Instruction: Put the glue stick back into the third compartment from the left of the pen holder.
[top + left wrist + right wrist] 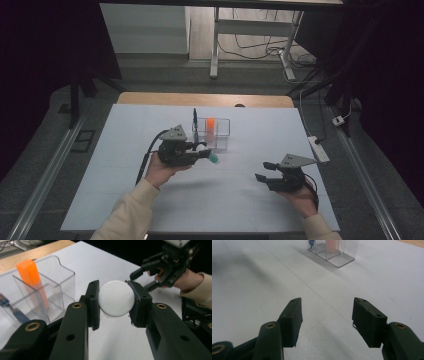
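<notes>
Jaws of the right gripper (325, 322) rise from the bottom of the right gripper view, spread wide with nothing between them and only bare white table cover (262, 277) beneath. In the high view this gripper (267, 171) sits at the lower right of the frame, low over the cover, well apart from everything else.

At the centre of the left gripper view, the left gripper (115, 302) is closed on a white round-ended object (116, 301); both pads press its sides at about mid-height. In the high view the same gripper (202, 152) lies left of centre, and a teal-green tip (214, 159) projects beyond the jaws. Whether that tip belongs to the held object cannot be told with certainty; a marker or glue stick seen end-on is likely.

Farther off, at the upper left of the left gripper view, stands a clear plastic organiser (67, 277) with several compartments. An orange highlighter (31, 275) stands tilted in one compartment and a blue pen (13, 310) in another.

Probable step: placing the held object into a free compartment. Recommended procedure:
- Keep the grip firm; the smooth rounded surface may slip.
- Turn the object upright before lowering it.
- Align over an empty compartment, clear of the thin walls, since the light organiser may shift if struck.
- Use the free right gripper to steady the organiser if required.
</notes>
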Tool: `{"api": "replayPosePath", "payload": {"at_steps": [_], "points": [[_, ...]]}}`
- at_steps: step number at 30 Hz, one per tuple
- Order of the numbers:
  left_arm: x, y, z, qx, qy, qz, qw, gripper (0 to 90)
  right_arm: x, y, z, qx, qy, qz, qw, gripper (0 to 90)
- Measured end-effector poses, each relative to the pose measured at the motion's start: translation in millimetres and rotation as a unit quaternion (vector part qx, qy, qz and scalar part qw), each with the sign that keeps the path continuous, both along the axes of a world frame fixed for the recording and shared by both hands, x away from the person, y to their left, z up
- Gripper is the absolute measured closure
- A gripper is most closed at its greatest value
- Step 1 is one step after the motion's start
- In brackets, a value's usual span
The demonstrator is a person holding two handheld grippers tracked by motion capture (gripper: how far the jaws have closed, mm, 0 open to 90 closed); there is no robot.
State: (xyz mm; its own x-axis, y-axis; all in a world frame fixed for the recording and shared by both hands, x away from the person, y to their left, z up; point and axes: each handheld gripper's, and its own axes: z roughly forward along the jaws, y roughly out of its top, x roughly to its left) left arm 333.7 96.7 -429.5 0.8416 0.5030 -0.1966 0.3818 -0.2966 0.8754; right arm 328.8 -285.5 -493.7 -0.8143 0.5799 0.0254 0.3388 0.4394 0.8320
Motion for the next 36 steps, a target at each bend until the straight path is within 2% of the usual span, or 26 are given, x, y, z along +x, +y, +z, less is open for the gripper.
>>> {"api": "replayPosePath", "payload": {"at_steps": [17, 28, 36], "points": [[19.7, -3.6, 33.5, -0.013, -0.010, 0.011, 0.9998, 64.6, 0.2, -3.7, -0.9, 0.004, 0.001, -0.006, 1.0000, 40.6], [30.7, -2.2, 41.8, -0.020, -0.011, 0.019, 0.9996, 64.7, 1.7, -5.0, -2.7, 0.002, 0.005, -0.007, 1.0000, 40.5], [42.8, -6.0, 48.8, -0.015, -0.016, 0.026, 0.9994, 64.7, 1.9, -6.8, -2.9, 0.002, 0.004, -0.009, 0.9999, 40.3]]}}
